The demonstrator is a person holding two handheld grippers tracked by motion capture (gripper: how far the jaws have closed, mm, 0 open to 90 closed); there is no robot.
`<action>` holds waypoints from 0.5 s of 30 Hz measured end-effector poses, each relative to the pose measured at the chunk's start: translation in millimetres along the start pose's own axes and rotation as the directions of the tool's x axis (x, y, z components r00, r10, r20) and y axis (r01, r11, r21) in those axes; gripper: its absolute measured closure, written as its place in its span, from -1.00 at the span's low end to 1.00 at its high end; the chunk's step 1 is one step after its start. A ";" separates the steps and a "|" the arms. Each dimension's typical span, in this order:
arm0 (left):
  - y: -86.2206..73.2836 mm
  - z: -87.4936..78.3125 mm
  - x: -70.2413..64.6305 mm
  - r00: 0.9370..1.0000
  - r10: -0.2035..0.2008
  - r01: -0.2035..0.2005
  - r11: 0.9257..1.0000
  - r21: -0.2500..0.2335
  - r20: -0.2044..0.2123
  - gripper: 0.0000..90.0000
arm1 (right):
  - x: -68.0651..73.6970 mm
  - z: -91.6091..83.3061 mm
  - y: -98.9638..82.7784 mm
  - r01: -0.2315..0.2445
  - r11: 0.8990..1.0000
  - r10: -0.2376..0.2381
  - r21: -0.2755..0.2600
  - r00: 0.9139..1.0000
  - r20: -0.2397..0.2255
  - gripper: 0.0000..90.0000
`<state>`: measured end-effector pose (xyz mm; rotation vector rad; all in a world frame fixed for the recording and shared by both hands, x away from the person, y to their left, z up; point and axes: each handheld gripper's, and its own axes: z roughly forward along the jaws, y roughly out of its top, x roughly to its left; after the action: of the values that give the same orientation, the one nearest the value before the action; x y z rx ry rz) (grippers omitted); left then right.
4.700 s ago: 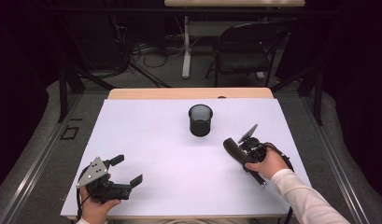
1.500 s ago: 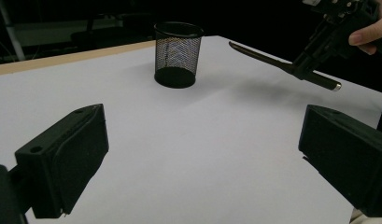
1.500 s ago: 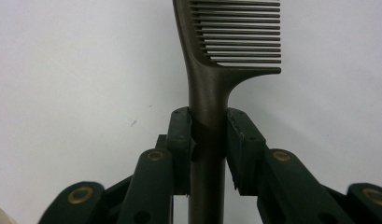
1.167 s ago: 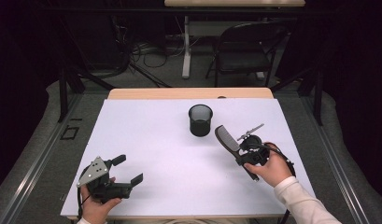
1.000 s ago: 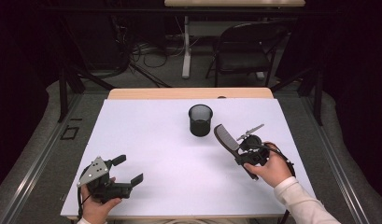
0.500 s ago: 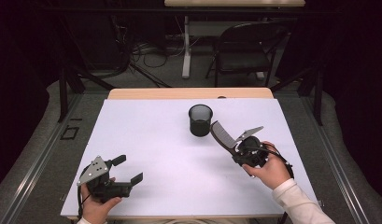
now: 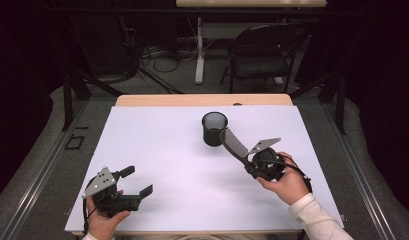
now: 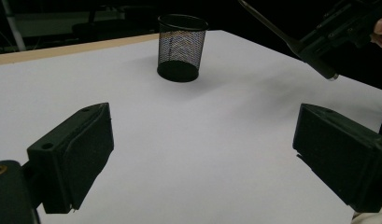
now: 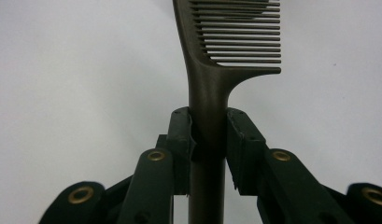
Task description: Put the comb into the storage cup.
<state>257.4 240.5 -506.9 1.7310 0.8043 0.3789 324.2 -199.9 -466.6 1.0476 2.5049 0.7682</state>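
Mesh cup (image 7: pixel 214 128) on table (image 7: pixel 157 150), centre-back; comb (image 7: pixel 234 143) just right of cup, above table.

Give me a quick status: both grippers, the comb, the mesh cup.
Right gripper shut on comb handle, toothed end at mesh cup rim. Left gripper open, low near the table's front edge. Nothing between comb and cup.

Bright, even light on the white tabletop (image 7: pixel 167 150) against dark surroundings; soft shadows, mild grain, slightly blurred comb (image 9: pixel 226 46) teeth up close
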 end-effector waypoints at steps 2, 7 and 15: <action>-0.1 0.1 -0.2 1.000 0.000 0.000 1.000 -0.001 -0.005 -0.88 | 1.9 -0.3 0.6 0.007 1.000 -0.007 -0.017 1.000 -0.002 0.62; -0.1 0.1 0.3 1.000 0.000 0.000 1.000 0.000 -0.001 -0.88 | 7.7 -0.2 1.1 0.021 0.997 -0.021 -0.074 1.000 -0.006 0.62; -0.2 0.1 0.6 1.000 -0.001 0.001 1.000 -0.003 -0.002 -0.88 | 17.2 -1.7 1.7 0.054 0.986 -0.054 -0.160 0.999 0.001 0.62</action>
<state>257.8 240.9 -507.3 1.7278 0.8060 0.3806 312.7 -186.9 -465.7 0.9206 2.4170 0.9375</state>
